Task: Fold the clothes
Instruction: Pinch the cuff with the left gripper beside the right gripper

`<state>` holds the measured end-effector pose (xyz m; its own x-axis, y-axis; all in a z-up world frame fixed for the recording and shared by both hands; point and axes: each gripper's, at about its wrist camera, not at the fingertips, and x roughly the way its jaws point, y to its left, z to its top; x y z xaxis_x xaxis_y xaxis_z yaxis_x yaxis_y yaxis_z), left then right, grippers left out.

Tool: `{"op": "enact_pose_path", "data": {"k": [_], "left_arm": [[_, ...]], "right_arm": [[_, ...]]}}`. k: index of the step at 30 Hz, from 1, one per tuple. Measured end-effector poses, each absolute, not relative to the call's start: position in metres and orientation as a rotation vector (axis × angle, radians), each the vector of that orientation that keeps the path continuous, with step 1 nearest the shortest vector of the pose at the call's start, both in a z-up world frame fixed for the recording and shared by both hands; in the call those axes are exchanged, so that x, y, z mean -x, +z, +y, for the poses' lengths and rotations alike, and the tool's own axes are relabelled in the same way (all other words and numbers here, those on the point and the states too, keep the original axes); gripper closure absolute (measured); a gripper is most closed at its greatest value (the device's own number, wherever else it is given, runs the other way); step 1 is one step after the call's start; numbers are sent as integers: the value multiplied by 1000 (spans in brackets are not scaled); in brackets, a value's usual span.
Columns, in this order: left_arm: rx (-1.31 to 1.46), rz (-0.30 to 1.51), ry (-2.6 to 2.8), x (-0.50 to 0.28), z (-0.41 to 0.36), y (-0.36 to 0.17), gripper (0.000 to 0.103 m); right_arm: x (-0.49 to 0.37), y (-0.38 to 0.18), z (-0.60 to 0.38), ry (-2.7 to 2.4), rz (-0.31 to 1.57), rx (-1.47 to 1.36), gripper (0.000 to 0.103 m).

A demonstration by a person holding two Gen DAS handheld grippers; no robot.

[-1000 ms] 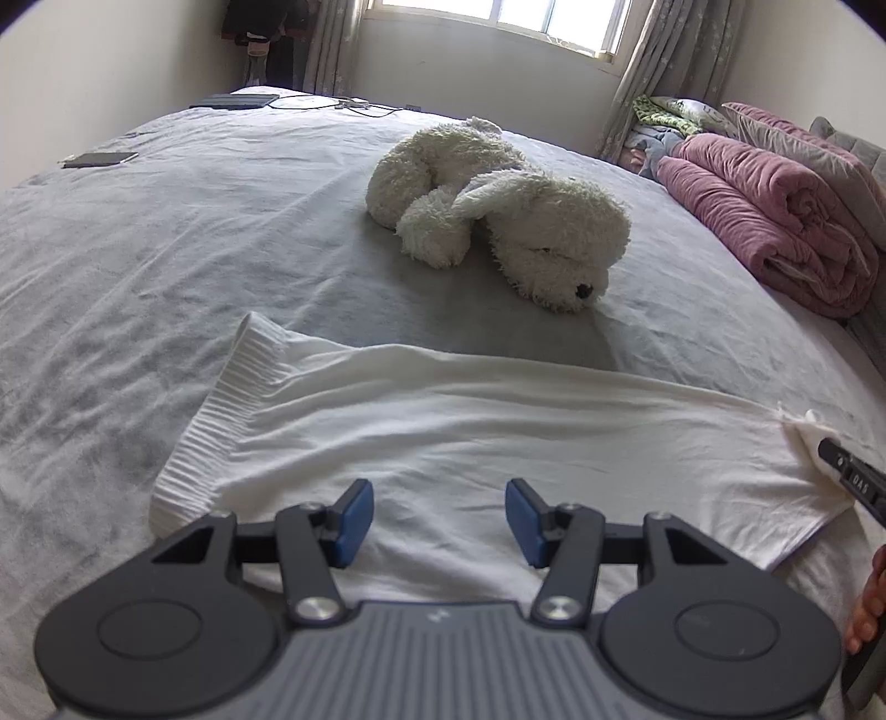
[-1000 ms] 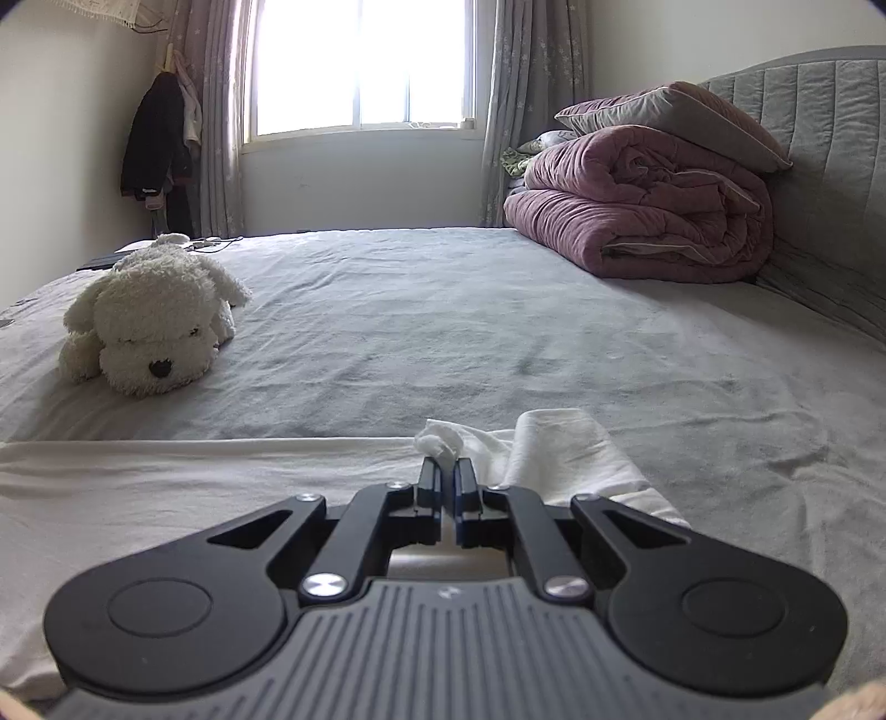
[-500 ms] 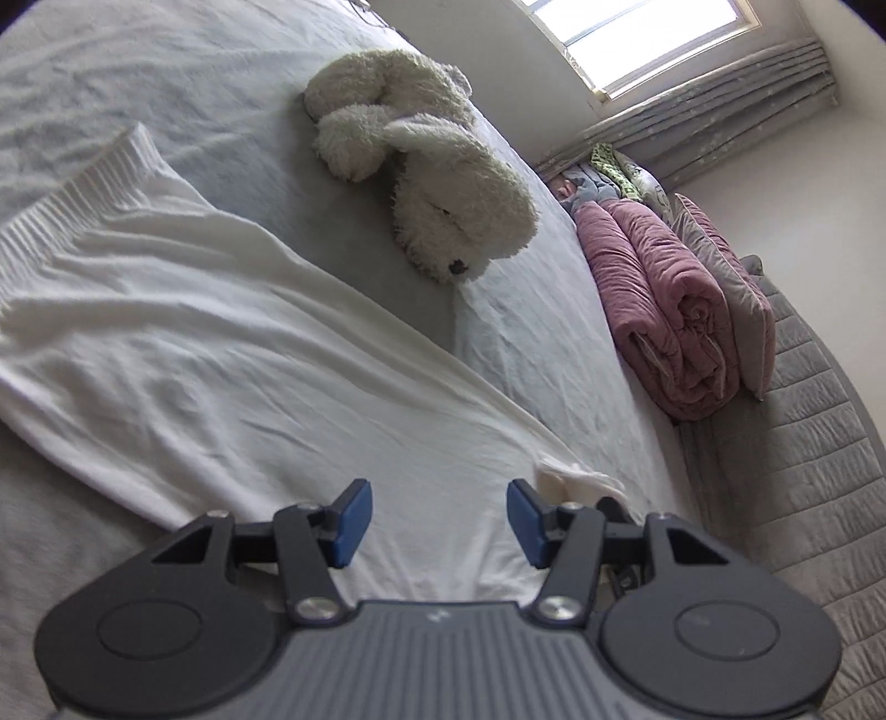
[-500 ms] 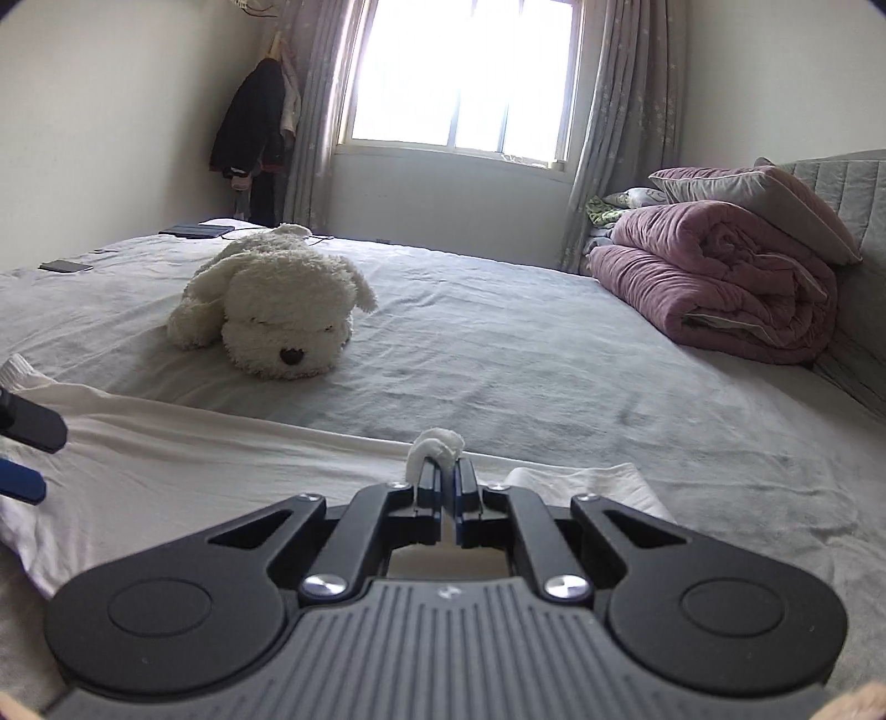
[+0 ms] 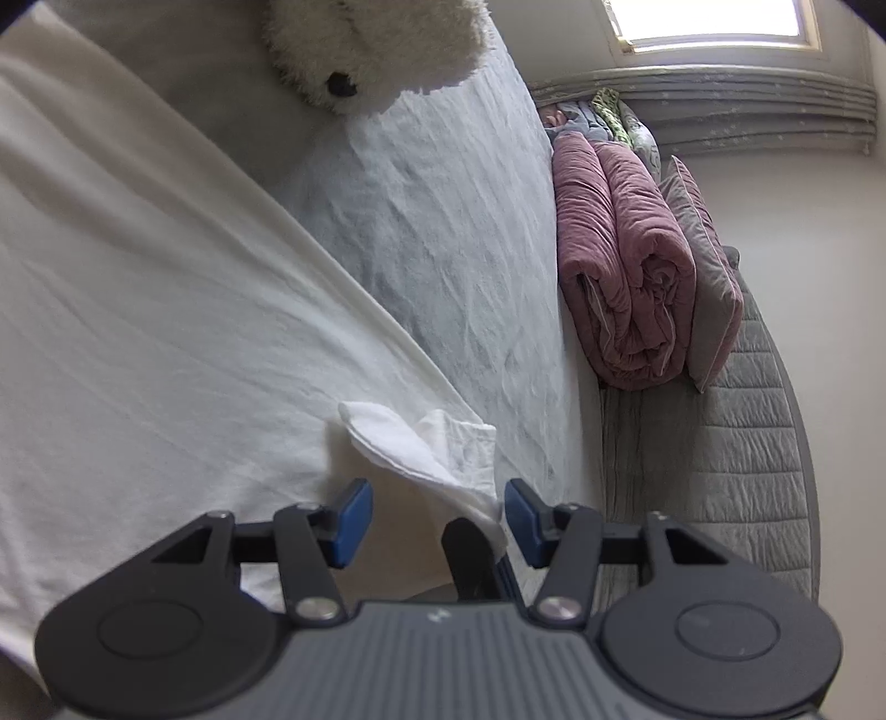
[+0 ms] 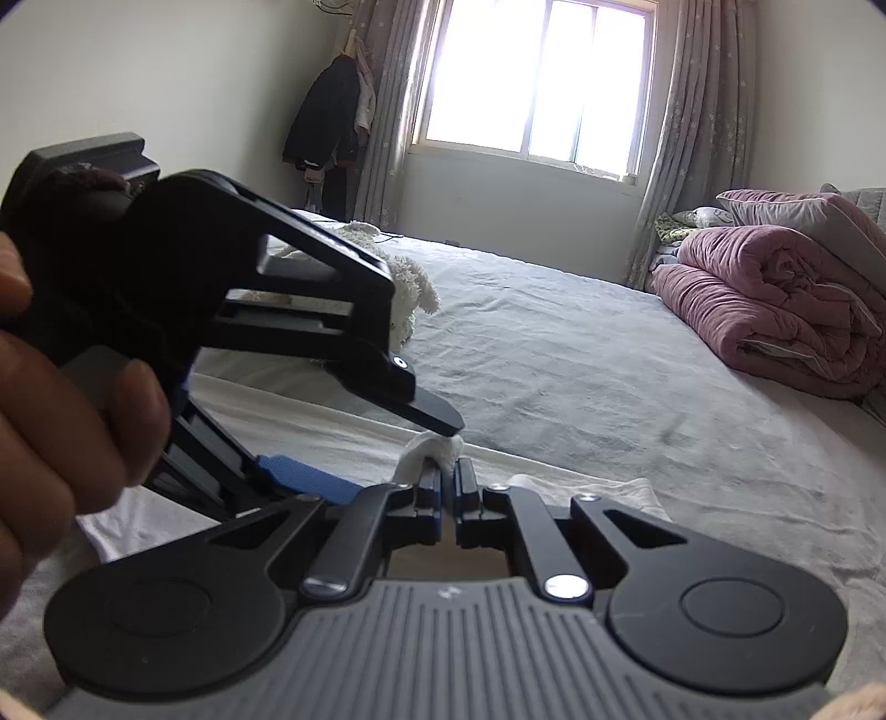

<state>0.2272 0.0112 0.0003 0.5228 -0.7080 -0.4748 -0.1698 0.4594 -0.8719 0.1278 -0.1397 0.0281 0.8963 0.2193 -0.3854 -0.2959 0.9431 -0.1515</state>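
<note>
Garment (image 5: 166,332): white, thin knit, spread flat on the grey bed (image 5: 443,221), reaching away from the blue pads toward the plush dog (image 5: 376,50). Judged light, limp and non-slippery; it will sag from any single hold and crease readily, not fragile.

Right gripper (image 6: 448,487): fingers pressed together, pinching a small bunched corner of the white cloth, which pokes out just past the tips.

Left gripper (image 5: 437,515): fingers spread, pads (image 5: 349,520) clear of fabric on both sides; the raised, doubled-over corner sits between and just ahead of them. In the right wrist view, one black finger of it hovers just above the pinched tuft.

Judgement: take hold at the hem edge beside the pinched corner, through both layers, so the cloth hangs even between two holds.

Pink quilt (image 6: 775,310) lies well apart, beyond the fingertips.
</note>
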Motion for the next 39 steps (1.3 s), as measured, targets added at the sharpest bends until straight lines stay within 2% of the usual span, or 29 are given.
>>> {"op": "enact_pose_path", "data": {"k": [4,6,8,10,11,22,28,33,34,35,36,37,39], "left_arm": [[1115,996,-380,-233,5,-8,50],[1107,978,-359,-235,7,-7,62],[1101,971,-350,-238,9,-6,87],[1091,957,-340,-239,15,-4,99],[1086,949,-334,-238,18,-2,101],[910,899,-302,-239,56,20,101],[862,952,-283,-241,70,19,101],[850,972,-268,-240,70,16,101],[849,974,-266,-240,70,15,101],[848,974,-265,-241,70,16,101],[847,974,-265,-242,70,16,101],[846,974,-266,-242,69,16,101],[843,973,-267,-243,68,18,101]], "right_arm": [[-125,29,-137,283,359,212,97],[-122,30,-137,286,349,208,97],[-120,30,-136,289,341,198,97],[-118,29,-133,290,338,201,97],[-117,28,-131,292,335,205,97],[-109,26,-92,332,294,326,97],[-112,18,-84,350,325,331,90],[-120,12,-79,357,362,339,90],[-121,12,-79,367,369,340,83],[-121,11,-79,377,374,342,65],[-119,11,-78,382,371,343,55],[-119,11,-79,384,364,343,49],[-117,10,-77,389,358,351,49]]}}
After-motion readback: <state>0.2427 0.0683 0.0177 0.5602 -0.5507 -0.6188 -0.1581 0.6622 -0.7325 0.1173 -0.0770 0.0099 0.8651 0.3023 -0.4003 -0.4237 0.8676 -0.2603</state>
